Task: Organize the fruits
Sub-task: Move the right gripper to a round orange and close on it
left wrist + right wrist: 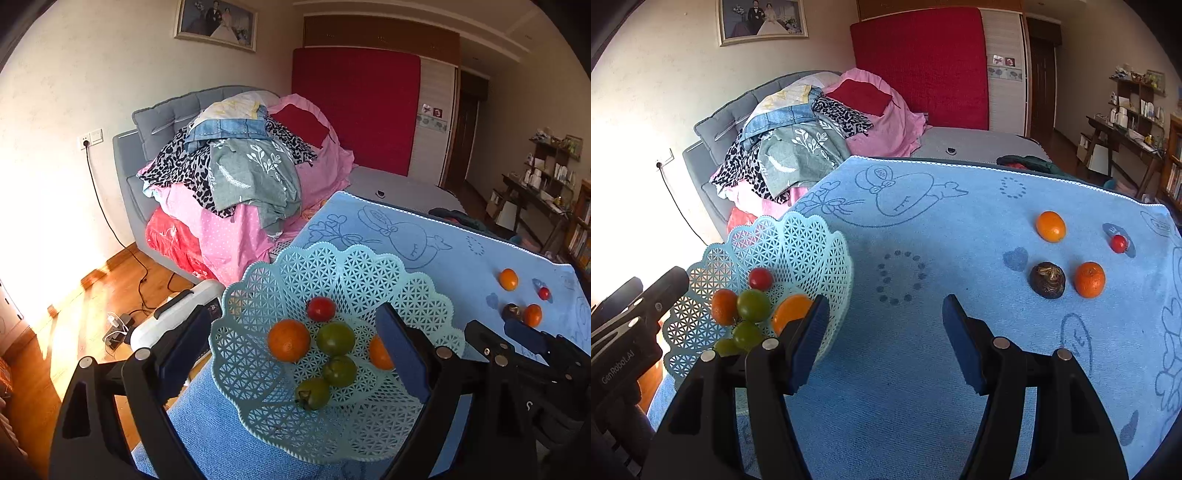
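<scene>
Left wrist view looks down into the basket [332, 288], a pale blue lattice bowl with a scalloped rim that sits between and just ahead of the left gripper [291, 354], whose jaws stand wide with nothing pressed between the pads; the left pad lies outside the basket's left rim and the right pad over its right side. Inside the basket, between the jaws, lie an orange [289, 340], a red tomato [321, 308] beyond it, three green tomatoes [335, 338] in a line running toward the camera, and a second orange [379, 352] partly hidden behind the right pad. To the right of that gripper, farther out on the blue towel [424, 236], four loose fruits lie well apart from the basket. From the right wrist, the right gripper [882, 332] hangs over bare towel with its jaws open at a middling width and holding nothing; the basket is just to its left, its rim behind the left pad. Ahead and to the right of these jaws are a dark fruit [1047, 280] just beside a mandarin [1089, 279], with a yellow-orange fruit [1051, 226] and a small red tomato [1118, 243] beyond them. Behind the towel, a bed [701, 155] carries a heap of clothes [798, 144].
</scene>
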`<state>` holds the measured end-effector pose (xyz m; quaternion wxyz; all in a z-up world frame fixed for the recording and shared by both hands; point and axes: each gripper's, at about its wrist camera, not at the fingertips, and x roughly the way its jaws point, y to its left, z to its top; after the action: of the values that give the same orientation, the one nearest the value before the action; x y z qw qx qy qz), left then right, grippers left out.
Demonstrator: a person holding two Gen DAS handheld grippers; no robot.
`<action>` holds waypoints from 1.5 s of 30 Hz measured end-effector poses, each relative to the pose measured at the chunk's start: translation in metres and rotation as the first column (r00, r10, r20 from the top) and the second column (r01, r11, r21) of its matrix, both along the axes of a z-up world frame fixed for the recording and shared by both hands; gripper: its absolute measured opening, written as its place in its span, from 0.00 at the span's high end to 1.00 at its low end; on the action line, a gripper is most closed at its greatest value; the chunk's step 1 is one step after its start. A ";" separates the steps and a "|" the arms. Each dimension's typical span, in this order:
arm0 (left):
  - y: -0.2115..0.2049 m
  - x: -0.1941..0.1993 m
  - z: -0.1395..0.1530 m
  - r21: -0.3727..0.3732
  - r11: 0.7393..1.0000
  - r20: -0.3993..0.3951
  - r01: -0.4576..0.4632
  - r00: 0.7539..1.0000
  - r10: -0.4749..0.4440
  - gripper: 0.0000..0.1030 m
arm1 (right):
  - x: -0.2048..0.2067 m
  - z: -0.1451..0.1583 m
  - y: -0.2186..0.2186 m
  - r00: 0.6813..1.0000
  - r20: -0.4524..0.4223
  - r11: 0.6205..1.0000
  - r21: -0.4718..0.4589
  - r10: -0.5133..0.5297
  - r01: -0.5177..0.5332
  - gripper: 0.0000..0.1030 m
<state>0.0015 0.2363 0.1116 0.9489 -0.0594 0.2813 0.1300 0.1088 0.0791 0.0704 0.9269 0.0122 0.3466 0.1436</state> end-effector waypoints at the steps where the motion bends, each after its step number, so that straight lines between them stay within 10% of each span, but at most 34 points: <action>1: -0.002 0.000 -0.001 0.000 1.000 -0.003 0.009 1.000 -0.009 0.13 | 0.000 -0.001 -0.003 1.000 -0.001 1.000 0.000 -0.005 0.005 0.37; 45: -0.118 0.028 -0.019 0.110 0.965 -0.091 0.238 0.969 -0.228 0.13 | 0.046 -0.050 -0.180 0.946 -0.121 0.953 0.004 -0.301 0.303 0.37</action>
<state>0.0297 0.1181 0.0927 0.9477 0.0366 0.3148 0.0365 0.1544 -0.1008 0.0201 0.9155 0.0842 0.3934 0.0029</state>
